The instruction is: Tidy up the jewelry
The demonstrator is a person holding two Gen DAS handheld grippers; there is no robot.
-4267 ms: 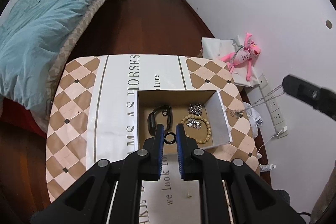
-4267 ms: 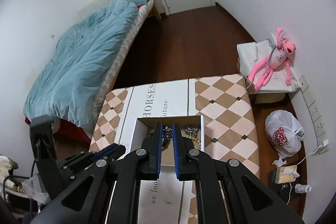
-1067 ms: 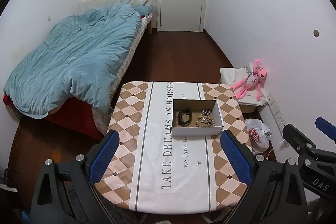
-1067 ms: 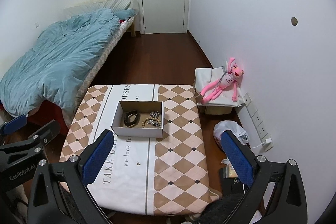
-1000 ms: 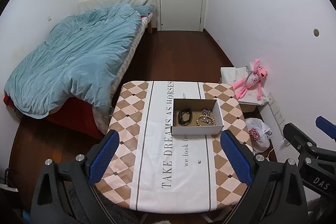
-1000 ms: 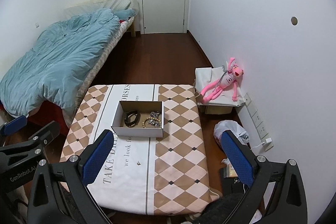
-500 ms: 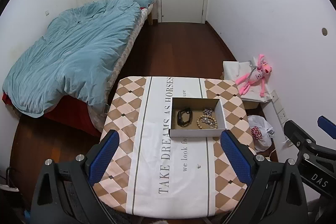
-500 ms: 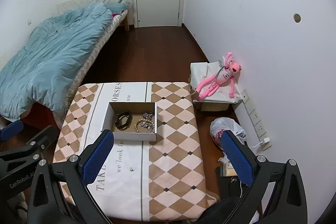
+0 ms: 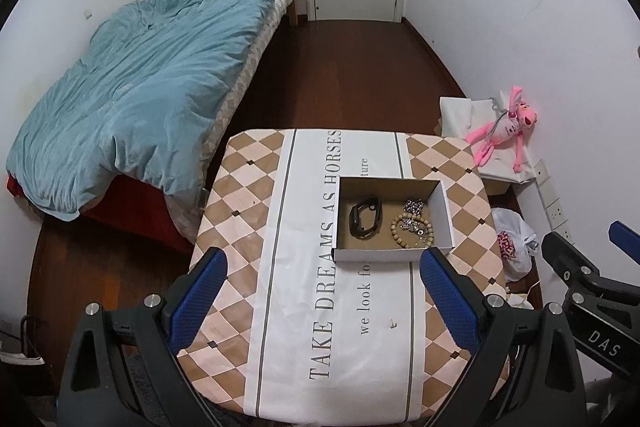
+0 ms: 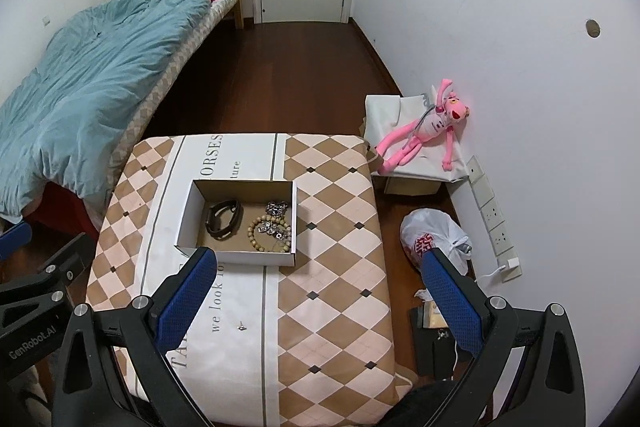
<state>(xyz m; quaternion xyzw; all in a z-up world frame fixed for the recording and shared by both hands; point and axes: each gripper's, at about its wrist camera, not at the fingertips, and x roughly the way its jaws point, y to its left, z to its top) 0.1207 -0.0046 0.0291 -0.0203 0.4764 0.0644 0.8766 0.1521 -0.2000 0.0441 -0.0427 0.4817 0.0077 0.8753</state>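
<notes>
- My left gripper (image 9: 322,301) is spread wide, holding nothing, high above the checkered-cloth table (image 9: 248,195).
- My right gripper (image 10: 320,301) is equally wide and empty.
- The open white cardboard box (image 9: 442,211) sits on the table, holding a black band (image 9: 363,218), a wooden bead bracelet (image 9: 411,231) and silver jewelry (image 9: 414,206).

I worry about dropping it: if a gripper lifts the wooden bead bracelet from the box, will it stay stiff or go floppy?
The bead bracelet looks like separate beads on a cord, so it would probably sag from one pinch point. The round beads may slip between flat pads. It lies against silver pieces in the box, which might snag.
</notes>
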